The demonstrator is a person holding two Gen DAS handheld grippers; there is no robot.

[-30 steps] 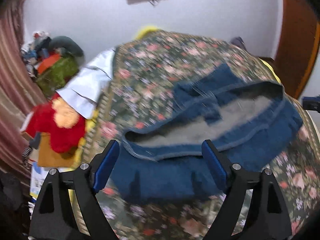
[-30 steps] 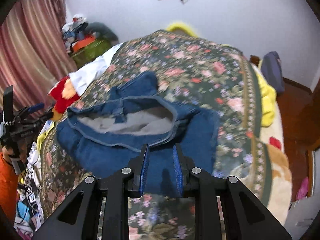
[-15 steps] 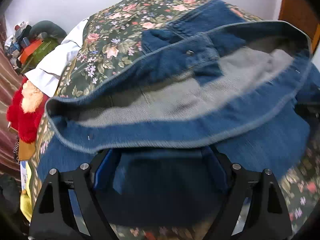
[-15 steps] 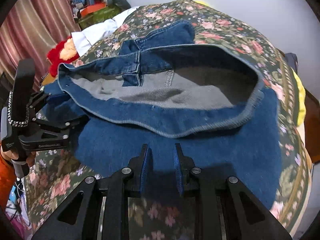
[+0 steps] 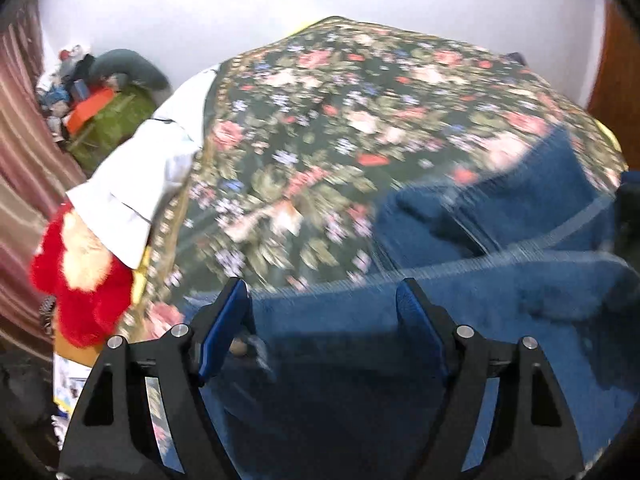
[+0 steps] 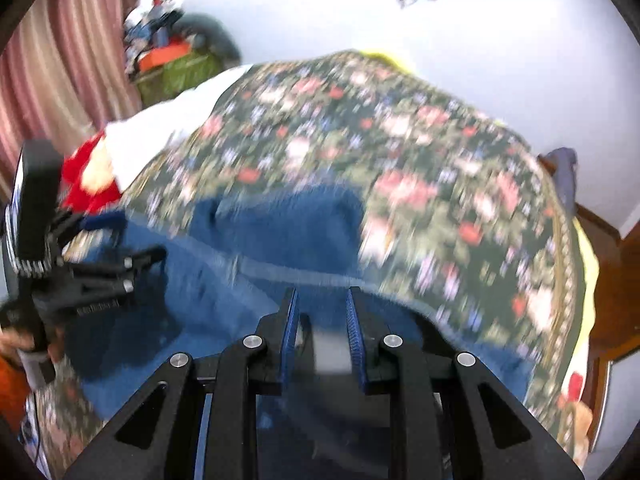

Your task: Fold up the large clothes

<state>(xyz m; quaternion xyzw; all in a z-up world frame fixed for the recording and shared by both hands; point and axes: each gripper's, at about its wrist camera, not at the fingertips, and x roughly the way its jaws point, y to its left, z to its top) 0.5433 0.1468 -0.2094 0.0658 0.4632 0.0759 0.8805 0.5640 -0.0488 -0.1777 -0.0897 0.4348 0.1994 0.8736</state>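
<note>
From the left wrist view, the left claw (image 5: 322, 320) tilts steeply down over the near edge of the bed (image 5: 360, 128). Its blue pads (image 5: 222, 332) stand wide apart and are closing, with the blue denim garment (image 5: 500, 312) spread between and beneath them; the pads do not visibly press on the cloth, so the claw is still released. The garment lies on the floral bedspread at the lower right of this view, its seam edge running just beyond the fingertips. At the left of the bed sit a white cloth (image 5: 132, 184) and a red plush toy (image 5: 80, 280), with a green bag (image 5: 112, 124) of clutter in the corner by the curtain (image 5: 20, 152). Compared with half a second ago, the grey lining of the garment no longer shows and more bedspread is in sight; the picture is blurred by motion.

From the right wrist view, the right claw (image 6: 322, 336) also points steeply down, its pads close together with a narrow gap. Denim lies under and around them, but blur keeps me from telling whether cloth is pinched there. The garment (image 6: 280, 228) stretches across the near part of the bed, and the left claw (image 6: 132, 268) hangs over its left end. A second ago the garment lay further off with its lining open.
</note>
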